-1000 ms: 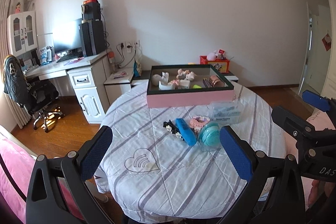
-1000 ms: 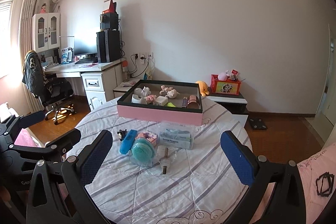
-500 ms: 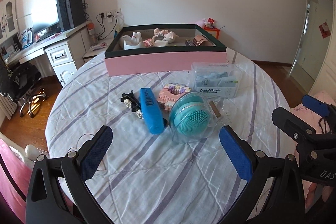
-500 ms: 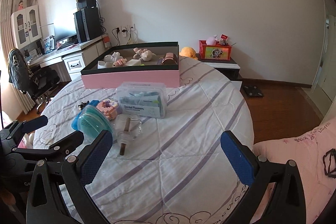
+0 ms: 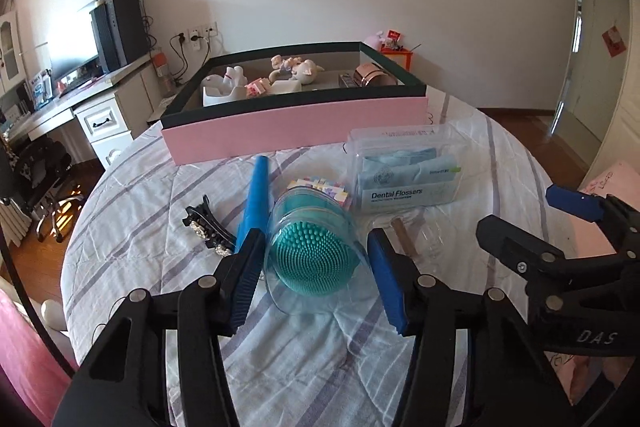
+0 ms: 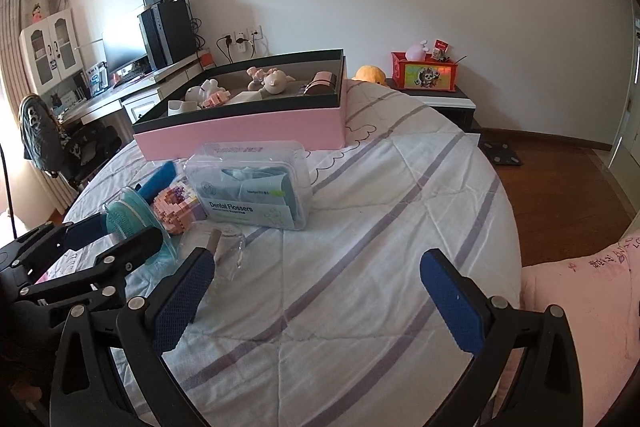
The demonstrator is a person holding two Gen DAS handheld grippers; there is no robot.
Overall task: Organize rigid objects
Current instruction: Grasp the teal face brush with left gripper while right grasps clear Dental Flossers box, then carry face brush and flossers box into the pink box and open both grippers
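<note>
A round table covered by a white quilted cloth with lilac stripes (image 5: 168,219) is shown. Near its far edge a wide, shallow pink-sided box with a dark rim (image 5: 296,125) is set, already holding small figurines and trinkets; it is judged to be the place where the loose things are to be gathered. In front of it, towards the middle of the table, a cluster of loose items is laid: a teal bristled silicone brush in a clear round plastic case (image 5: 312,255), a long blue plastic bar (image 5: 256,199) just beside it, a black hair clip (image 5: 208,227), a pink and pastel toy-brick block (image 6: 178,207) and a clear plastic box labelled Dental Flossers (image 5: 408,175).

The left gripper (image 5: 312,281) is placed around the brush case, a blue pad at each side, and its jaws are closing; whether the pads already press on the case cannot be told. The right gripper (image 6: 316,293) is held wide open above bare cloth near the table's near edge, with nothing between its pads.
</note>
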